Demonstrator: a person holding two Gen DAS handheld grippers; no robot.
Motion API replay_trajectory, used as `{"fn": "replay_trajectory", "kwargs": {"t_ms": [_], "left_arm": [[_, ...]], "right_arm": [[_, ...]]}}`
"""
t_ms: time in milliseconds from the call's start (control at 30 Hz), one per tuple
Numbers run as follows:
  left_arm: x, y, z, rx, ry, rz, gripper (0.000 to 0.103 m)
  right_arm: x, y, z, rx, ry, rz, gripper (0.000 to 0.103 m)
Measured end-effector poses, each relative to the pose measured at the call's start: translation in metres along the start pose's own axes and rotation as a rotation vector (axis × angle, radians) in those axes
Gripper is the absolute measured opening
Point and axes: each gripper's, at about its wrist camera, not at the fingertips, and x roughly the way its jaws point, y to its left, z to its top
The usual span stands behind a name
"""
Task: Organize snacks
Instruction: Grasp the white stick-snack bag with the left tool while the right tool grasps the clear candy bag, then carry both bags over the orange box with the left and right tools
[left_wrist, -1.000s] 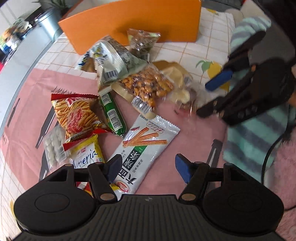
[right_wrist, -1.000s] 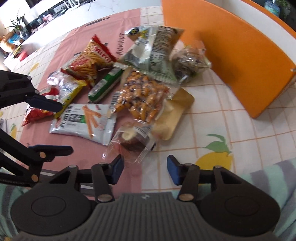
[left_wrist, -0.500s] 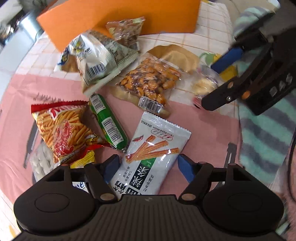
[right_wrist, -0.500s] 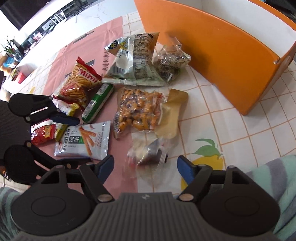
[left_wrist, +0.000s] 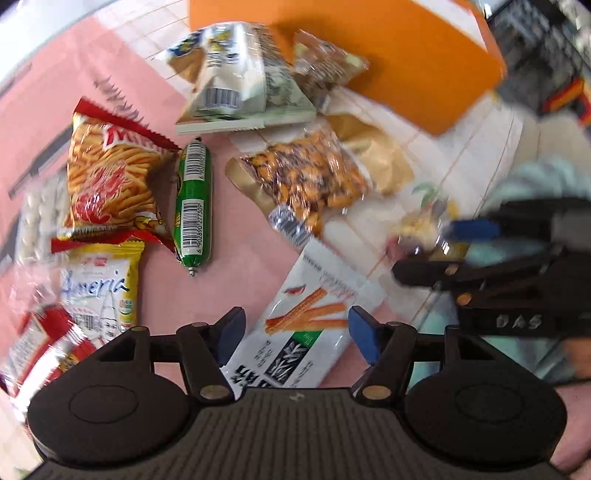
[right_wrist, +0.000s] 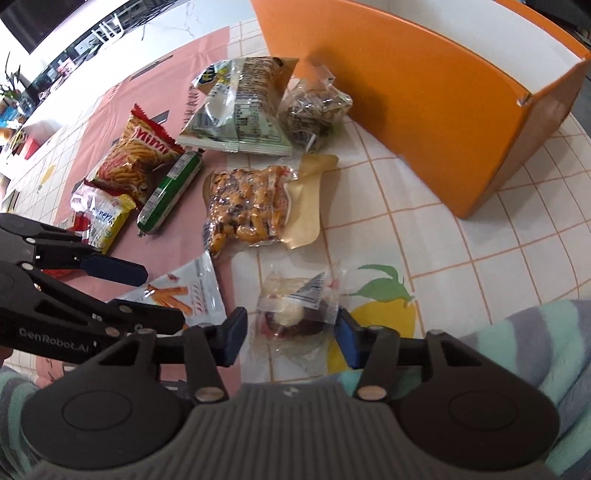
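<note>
both jaws are closing: the left gripper (left_wrist: 295, 334) around the white stick-snack packet (left_wrist: 299, 332), the right gripper (right_wrist: 290, 334) around the clear cake wrapper (right_wrist: 295, 314). neither pinches yet; slippery crinkly bags could slide out.

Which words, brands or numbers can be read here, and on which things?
"Mimi": red-and-yellow chip bag.
"Ameria": yellow-and-white packet.
"6 902890 277309": green sausage.
"GenRobot.AI": left tongs.
"DAS": right tongs.
Chinese characters on white stick-snack packet: not legible to me.
Other labels: too blurred.
</note>
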Motion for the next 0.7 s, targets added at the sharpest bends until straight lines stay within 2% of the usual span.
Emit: {"fn": "replay_trajectory", "kwargs": {"t_ms": [100,167,267,333,467,567,700], "left_arm": [[0.0,-0.023,-0.006,0.174,-0.004,0.085,0.085],[0.002,-0.034,-0.01,0.268,0.004,0.122,0.085],[0.012,-0.044,-0.013,0.343,0.019,0.17,0.089],[0.016,-0.045,-0.01,0.337,0.006,0.163,0.091],[0.021,-0.034,-0.004,0.223,0.0,0.103,0.092],[0.02,-0.033,-0.008,0.193,-0.004,0.115,0.091],[0.01,-0.035,-0.013,0.17,-0.001,0.11,0.075]], "right_arm": [[0.0,0.0,-0.001,-0.013,0.002,-0.002,0.056],[0.002,-0.001,-0.001,-0.012,0.004,0.001,0.056],[0.004,-0.002,-0.002,-0.012,0.001,0.0,0.055],[0.003,-0.002,-0.002,-0.011,-0.007,0.003,0.055],[0.002,-0.002,-0.004,-0.021,-0.019,-0.001,0.052],[0.002,0.0,-0.005,-0.044,-0.029,-0.019,0.046],[0.002,0.004,-0.006,-0.066,-0.035,-0.041,0.044]]}}
